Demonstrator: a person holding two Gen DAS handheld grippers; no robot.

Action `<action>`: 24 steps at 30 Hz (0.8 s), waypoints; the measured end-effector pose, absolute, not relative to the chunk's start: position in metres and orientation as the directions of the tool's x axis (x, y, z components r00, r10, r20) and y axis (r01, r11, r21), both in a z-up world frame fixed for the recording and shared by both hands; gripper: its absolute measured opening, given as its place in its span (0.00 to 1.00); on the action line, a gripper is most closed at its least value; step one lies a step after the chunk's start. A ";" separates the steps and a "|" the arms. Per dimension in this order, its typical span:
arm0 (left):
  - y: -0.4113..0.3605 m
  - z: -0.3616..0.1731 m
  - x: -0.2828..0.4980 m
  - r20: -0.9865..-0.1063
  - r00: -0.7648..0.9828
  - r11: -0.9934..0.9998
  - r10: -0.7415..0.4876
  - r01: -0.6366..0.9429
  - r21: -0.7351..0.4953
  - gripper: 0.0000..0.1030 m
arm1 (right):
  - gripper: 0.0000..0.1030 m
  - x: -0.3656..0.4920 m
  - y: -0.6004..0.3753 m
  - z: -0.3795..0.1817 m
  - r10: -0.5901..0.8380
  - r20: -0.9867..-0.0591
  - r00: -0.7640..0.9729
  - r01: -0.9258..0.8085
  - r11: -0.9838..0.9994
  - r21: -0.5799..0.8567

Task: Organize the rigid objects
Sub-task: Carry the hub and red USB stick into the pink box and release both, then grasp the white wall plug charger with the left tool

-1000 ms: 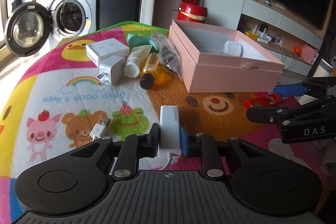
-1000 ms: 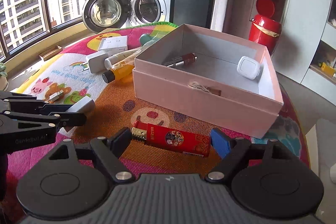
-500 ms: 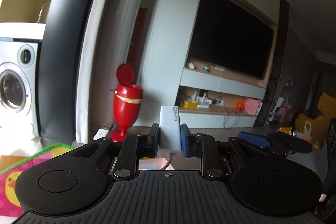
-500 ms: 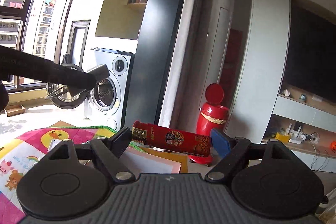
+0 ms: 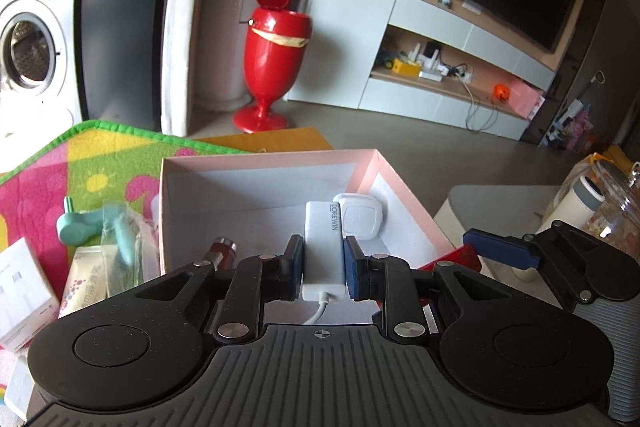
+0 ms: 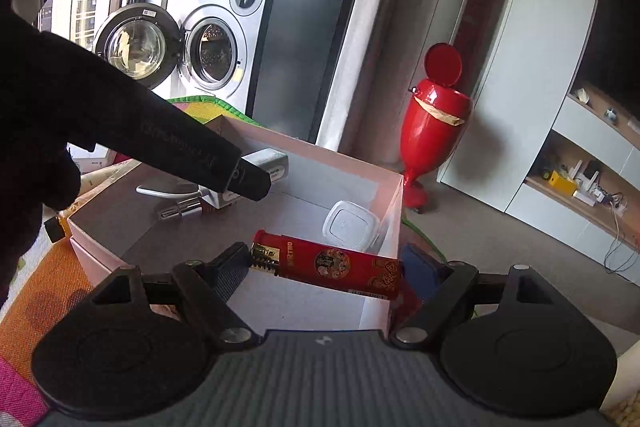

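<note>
Above the pink box [image 6: 384, 187], both grippers hold cargo: left gripper [image 5: 323, 263] clamps 1 white adapter [image 5: 323, 247] lengthwise, right gripper [image 6: 326, 267] spans 1 red lighter [image 6: 328, 263] crosswise.

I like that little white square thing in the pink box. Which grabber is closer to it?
Probably left. The left gripper, holding the white adapter, sits just in front of the white square case. The right gripper, gripping the red lighter, hangs nearby over the box's right side.

Pale pink box [image 5: 404, 187] with white inside, white adapter [image 5: 323, 251], red gold-patterned lighter [image 6: 328, 265], glossy red bin [image 5: 276, 39] at twelve o'clock, rainbow cartoon mat [image 5: 80, 163]
</note>
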State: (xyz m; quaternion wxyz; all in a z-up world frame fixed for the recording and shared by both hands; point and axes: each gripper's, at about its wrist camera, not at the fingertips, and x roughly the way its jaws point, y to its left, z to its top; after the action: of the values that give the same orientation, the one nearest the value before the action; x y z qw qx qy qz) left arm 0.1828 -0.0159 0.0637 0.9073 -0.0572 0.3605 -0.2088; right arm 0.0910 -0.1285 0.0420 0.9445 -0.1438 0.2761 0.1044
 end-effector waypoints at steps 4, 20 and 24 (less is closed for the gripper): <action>-0.014 0.053 0.188 -0.638 0.662 0.919 -0.393 0.297 -0.258 0.25 | 0.82 0.094 -0.129 0.038 0.161 -0.573 0.804 -0.314 0.932 -0.180; 0.137 0.094 0.071 -0.478 0.867 0.964 -0.141 0.009 -0.267 0.24 | 0.86 0.003 -0.136 0.040 0.218 -0.502 0.837 -0.353 0.916 -0.190; 0.160 0.065 0.066 -0.569 0.818 0.960 -0.090 -0.082 -0.269 0.25 | 0.86 -0.010 -0.124 0.026 0.236 -0.549 0.802 -0.388 0.904 -0.178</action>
State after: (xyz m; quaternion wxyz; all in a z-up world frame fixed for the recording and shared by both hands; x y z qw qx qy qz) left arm 0.0660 0.1603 0.0654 0.9427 -0.1421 0.3018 -0.0020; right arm -0.0098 -0.1240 0.0265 0.9384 -0.1424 0.2675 0.1661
